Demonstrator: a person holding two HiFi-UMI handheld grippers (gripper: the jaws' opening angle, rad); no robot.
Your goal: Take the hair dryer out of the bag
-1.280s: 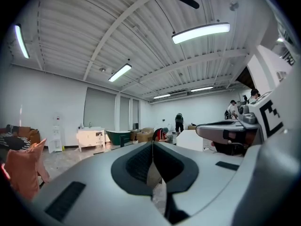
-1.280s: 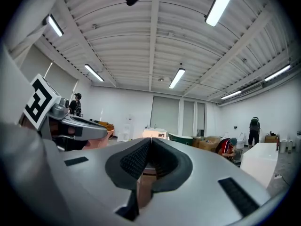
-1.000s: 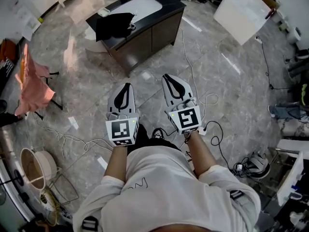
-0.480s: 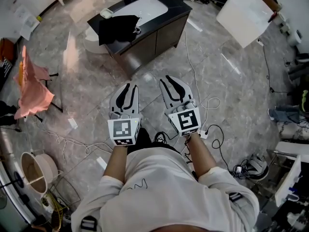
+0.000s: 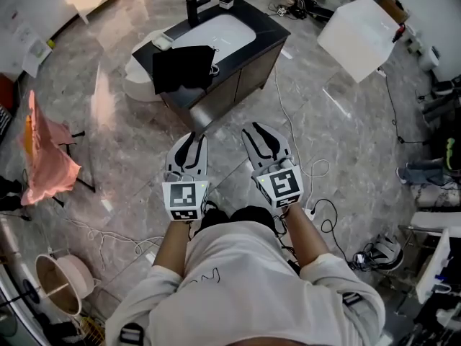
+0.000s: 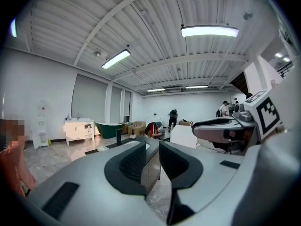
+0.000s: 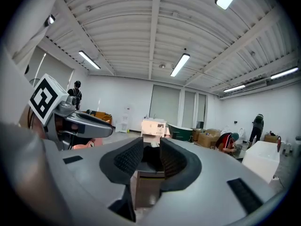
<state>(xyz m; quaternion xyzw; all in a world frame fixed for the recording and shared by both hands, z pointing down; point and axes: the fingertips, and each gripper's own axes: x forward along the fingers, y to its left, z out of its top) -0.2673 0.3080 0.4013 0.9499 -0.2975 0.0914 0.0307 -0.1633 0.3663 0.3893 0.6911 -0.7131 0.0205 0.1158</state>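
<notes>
Approach stage. Left gripper [image 5: 191,139] and right gripper [image 5: 263,132] are side by side, pointing at the dark cabinet ahead. Both sets of jaws have just been opening and stand part-way apart with nothing between them. The bag [image 5: 184,67], black and limp, lies on the tabletop [image 5: 268,24] at its left end, beside the white sink [image 5: 216,33]. Hair dryer not visible; likely inside the bag. Both grippers are well apart from the bag. To do this well, I judge: come in square to the cabinet and find the bag's mouth first. Lift one edge with one gripper, reach in with the other opened wider, and take the dryer by its handle, not its cord.
</notes>
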